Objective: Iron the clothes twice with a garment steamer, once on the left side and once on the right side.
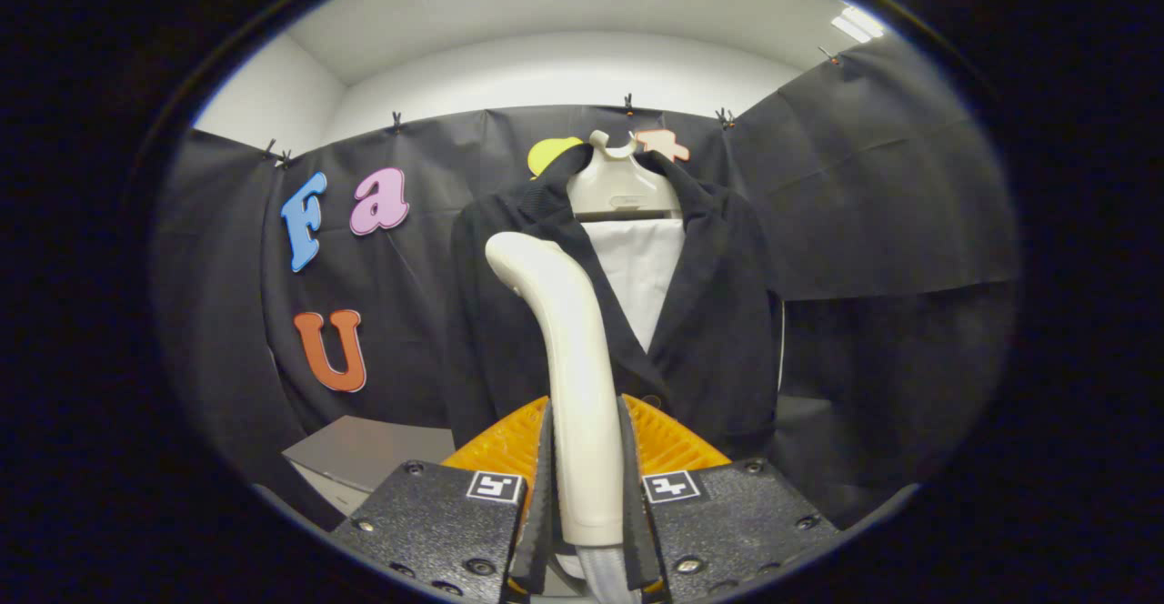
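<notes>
Between the jaws [587,486] stands the cream handle of the garment steamer [568,358], both fingers pressed against its sides, so the grip looks firm and closed on it; a grey hose leaves the bottom of the handle below the fingers. The steamer rises upright ahead of the fingers and its curved head tips toward the left half of the clothes. Those clothes are a black jacket [718,313] hung on a cream hanger [623,187] against the dark cloth wall, with a white lining or shirt front [641,272] showing in the open collar. An orange ribbed part [668,440], whose purpose I cannot make out, sits just behind the fingers on both sides of the handle. A grey boxlike surface [364,449] lies low down, beside the jacket's left hem. As for progress, the picking-up of the tool is done, and the head sits at chest height over the jacket's left panel, though whether it touches the fabric cannot be told. No steam is visible, and nothing in the cloth shows which side has been treated, so I judge that the left pass is starting or under way, with the right pass left to do.
</notes>
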Tool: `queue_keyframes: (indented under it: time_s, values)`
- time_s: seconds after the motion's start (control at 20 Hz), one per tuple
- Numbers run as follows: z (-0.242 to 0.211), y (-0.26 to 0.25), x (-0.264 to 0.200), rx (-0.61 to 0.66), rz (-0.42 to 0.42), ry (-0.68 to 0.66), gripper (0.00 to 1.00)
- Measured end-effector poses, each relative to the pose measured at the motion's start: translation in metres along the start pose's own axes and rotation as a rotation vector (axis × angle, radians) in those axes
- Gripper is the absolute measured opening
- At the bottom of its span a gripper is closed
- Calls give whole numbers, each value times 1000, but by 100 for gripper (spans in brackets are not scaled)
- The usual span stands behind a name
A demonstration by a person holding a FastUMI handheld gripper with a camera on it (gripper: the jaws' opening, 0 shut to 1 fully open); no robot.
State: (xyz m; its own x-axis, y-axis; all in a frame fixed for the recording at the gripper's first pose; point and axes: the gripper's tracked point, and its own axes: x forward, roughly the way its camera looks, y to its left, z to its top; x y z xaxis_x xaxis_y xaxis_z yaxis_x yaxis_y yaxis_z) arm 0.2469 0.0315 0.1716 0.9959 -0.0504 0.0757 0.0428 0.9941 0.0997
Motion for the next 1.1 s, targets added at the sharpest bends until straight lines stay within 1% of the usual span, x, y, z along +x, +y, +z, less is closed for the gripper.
queue_keyframes:
  time_s: [0.8, 1.1]
  values:
    - [-62, -22, -13, -1, -69, 93, 35]
    - [-87, -29, -16, -9, -82, 132, 35]
